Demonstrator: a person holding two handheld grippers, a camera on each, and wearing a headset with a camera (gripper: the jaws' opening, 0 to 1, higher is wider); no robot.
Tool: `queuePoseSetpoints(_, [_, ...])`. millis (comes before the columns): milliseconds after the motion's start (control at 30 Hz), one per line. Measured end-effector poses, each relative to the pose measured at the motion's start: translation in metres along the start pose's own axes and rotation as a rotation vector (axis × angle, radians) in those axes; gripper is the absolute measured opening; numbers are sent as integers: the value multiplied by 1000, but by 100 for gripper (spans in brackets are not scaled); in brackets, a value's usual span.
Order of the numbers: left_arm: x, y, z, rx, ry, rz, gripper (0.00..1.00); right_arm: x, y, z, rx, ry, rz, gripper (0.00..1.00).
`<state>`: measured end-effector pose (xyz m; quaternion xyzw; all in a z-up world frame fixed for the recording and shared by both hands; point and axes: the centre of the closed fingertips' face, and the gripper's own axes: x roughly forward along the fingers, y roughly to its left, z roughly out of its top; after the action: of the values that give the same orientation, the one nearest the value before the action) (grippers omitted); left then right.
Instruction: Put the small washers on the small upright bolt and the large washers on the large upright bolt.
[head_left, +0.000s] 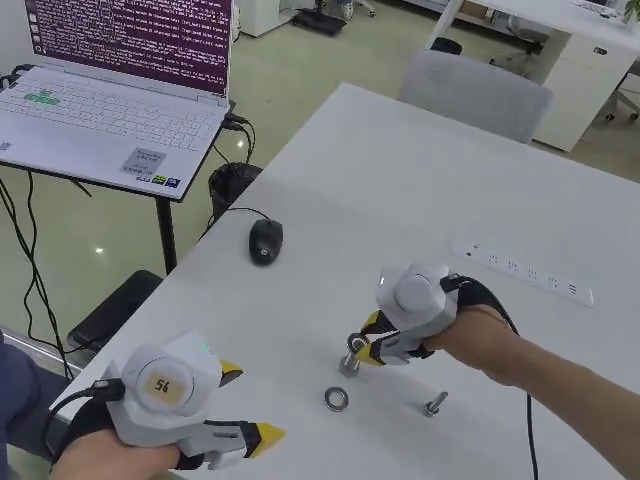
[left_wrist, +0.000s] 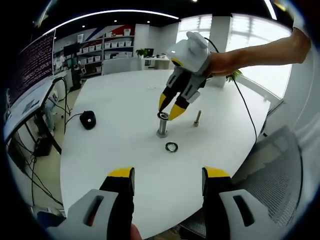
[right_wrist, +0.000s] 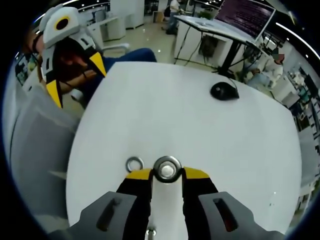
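Right gripper (right_wrist: 167, 175), pinching a large washer (left_wrist: 163, 116) atop the large bolt (left_wrist: 162, 129), is risking nudging it over; left gripper (left_wrist: 168, 173) gaping empty.

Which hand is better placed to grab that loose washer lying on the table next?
Probably the left. The left tool is open and free, with the loose washer straight ahead of its jaws. The right tool is nearer, but busy holding a washer on top of the large upright bolt.
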<state>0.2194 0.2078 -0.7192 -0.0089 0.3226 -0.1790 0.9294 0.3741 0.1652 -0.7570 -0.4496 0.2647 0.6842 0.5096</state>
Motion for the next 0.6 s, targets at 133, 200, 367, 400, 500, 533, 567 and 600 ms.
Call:
queuePoseSetpoints(133, [0, 0, 1, 2, 1, 0, 53, 1, 0, -2, 5, 5, 2, 23])
queuePoseSetpoints(200, [0, 0, 1, 3, 0, 0, 53, 2, -1, -3, 11, 6, 6, 23])
queuePoseSetpoints(367, [0, -1, 2, 8, 1, -2, 53, 7, 1, -4, 6, 14, 14, 23])
queuePoseSetpoints(400, [0, -1, 2, 7, 1, -3, 53, 7, 1, -4, 8, 16, 15, 23])
queuePoseSetpoints(500, [-1, 0, 1, 7, 2, -1, 53, 10, 2, -6, 12, 21, 18, 24])
queuePoseSetpoints(533, [-1, 0, 1, 6, 2, -1, 53, 11, 2, -7, 15, 23, 19, 24])
queuePoseSetpoints(567, [-1, 0, 1, 5, 2, 0, 53, 12, 1, -7, 17, 24, 21, 24])
queuePoseSetpoints(600, [-1, 1, 1, 5, 2, 0, 53, 13, 1, -7, 23, 24, 22, 24])
